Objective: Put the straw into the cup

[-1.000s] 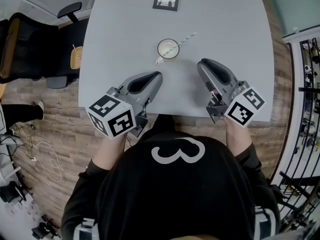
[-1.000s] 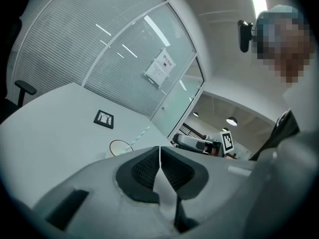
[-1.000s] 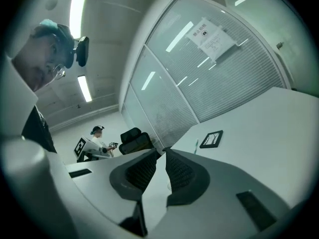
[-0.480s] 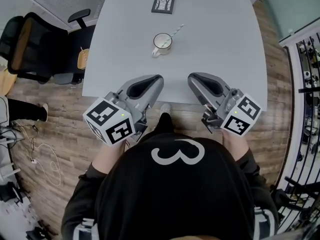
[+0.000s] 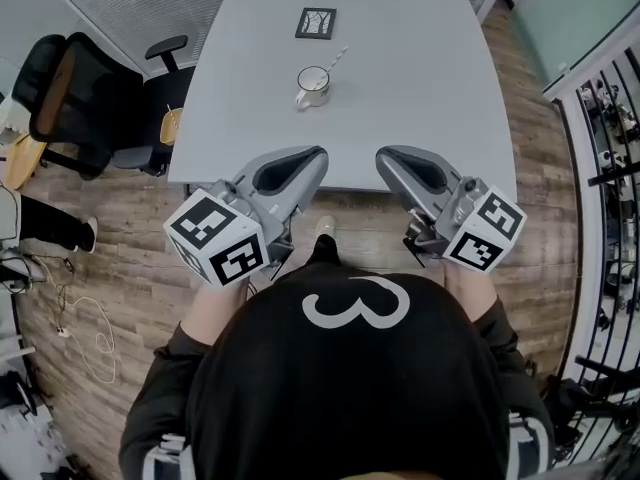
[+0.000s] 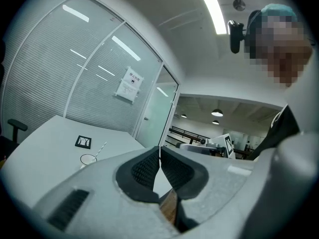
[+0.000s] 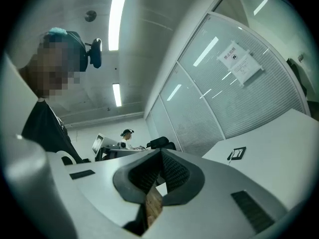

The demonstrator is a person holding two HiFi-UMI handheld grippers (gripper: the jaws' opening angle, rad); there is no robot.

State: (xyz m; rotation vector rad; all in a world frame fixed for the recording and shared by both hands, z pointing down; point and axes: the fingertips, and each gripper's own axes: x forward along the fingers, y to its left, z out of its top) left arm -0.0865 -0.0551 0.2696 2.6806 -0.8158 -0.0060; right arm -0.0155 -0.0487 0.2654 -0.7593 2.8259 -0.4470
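Observation:
A white cup (image 5: 313, 86) stands on the grey table (image 5: 420, 98), with a striped straw (image 5: 333, 62) leaning out of it toward the upper right. The left gripper view shows the cup (image 6: 88, 159) and straw (image 6: 101, 149) small and far off. My left gripper (image 5: 312, 156) is shut and empty, held near the table's front edge, well short of the cup. My right gripper (image 5: 388, 158) is shut and empty too, level with the left one. Both are tilted upward, seen in their own views as the left gripper (image 6: 159, 151) and the right gripper (image 7: 162, 154).
A black framed picture (image 5: 315, 22) lies on the table beyond the cup. Black office chairs (image 5: 75, 98) stand left of the table. Cables (image 5: 80, 318) lie on the wooden floor at left. A black railing (image 5: 600, 168) runs along the right. Another person sits far off in the right gripper view.
The view has drawn back from the table: cup and straw now sit farther away and higher in the head view. Both grippers have pulled back to the table's front edge, still shut.

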